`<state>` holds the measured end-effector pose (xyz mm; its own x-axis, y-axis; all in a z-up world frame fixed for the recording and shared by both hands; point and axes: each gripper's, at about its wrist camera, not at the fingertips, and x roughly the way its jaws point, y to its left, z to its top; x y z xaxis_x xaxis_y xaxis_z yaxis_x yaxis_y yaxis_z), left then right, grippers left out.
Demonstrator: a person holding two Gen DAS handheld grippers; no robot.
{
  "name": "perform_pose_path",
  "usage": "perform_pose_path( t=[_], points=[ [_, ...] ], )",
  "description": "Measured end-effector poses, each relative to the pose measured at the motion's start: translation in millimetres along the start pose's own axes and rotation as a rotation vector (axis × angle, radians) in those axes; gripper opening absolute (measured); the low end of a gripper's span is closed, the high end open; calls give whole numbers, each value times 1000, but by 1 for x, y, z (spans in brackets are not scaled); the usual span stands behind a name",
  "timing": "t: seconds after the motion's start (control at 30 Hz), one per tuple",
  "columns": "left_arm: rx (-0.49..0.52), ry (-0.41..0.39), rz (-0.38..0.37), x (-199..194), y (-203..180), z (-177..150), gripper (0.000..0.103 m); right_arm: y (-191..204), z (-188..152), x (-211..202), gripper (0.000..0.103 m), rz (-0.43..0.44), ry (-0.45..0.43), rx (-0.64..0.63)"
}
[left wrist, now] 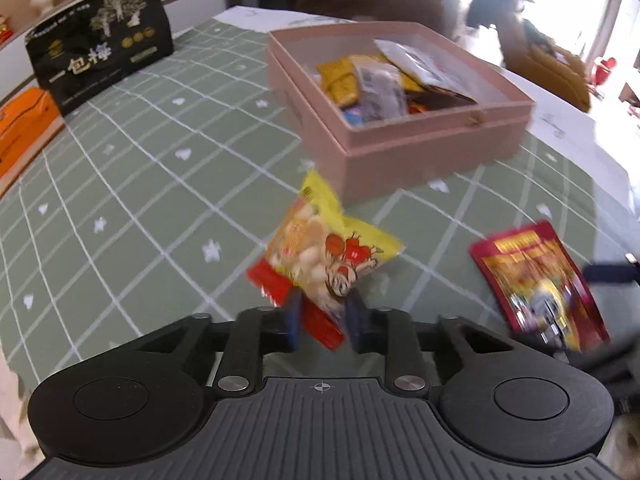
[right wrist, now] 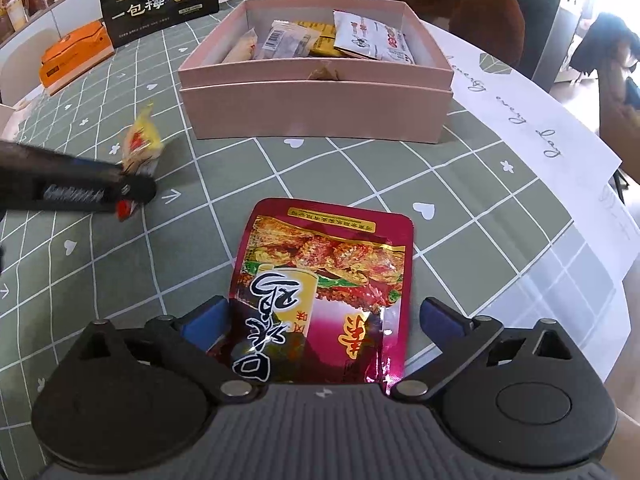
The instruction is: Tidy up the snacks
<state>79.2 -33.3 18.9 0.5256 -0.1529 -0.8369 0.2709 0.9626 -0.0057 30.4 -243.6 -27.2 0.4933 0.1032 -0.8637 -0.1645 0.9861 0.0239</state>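
Observation:
My left gripper [left wrist: 323,322] is shut on a yellow and red snack packet [left wrist: 324,252] and holds it above the table, short of the pink box [left wrist: 420,148]. The same packet shows in the right wrist view [right wrist: 140,144], in the left gripper [right wrist: 132,194]. My right gripper [right wrist: 322,322] is open, its fingers either side of a dark red snack pouch [right wrist: 324,288] lying flat on the table; the pouch also shows in the left wrist view [left wrist: 536,284]. The pink box [right wrist: 316,108] holds several snack packets.
A black bag with Chinese text [left wrist: 100,40] stands at the far left, beside an orange box [left wrist: 20,128]. A white paper strip [right wrist: 532,108] lies right of the box. The green checked tablecloth [left wrist: 140,200] covers the table. Brown chairs stand behind.

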Motion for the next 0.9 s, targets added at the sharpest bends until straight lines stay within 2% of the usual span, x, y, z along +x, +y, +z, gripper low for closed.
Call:
perform_pose_path(
  t=[0.23,0.43,0.63,0.73,0.9],
  points=[
    [-26,27,-73,-27,5,-38,19,3,-1,1,103,-22,-7,38],
    [-97,40,-116,-42,11,-60,18,16,6,6,102,-1,0,6],
    [-186,37,-146,-45,20,-66,18,40,6,-1,78,18,-52,-88],
    [-226,27,-158,-47,26,-69,18,48,-3,-6,77,26,-67,-152],
    [-242,20,-166,-48,28,-72,18,37,-10,-9,80,35,-74,-123]
  ],
)
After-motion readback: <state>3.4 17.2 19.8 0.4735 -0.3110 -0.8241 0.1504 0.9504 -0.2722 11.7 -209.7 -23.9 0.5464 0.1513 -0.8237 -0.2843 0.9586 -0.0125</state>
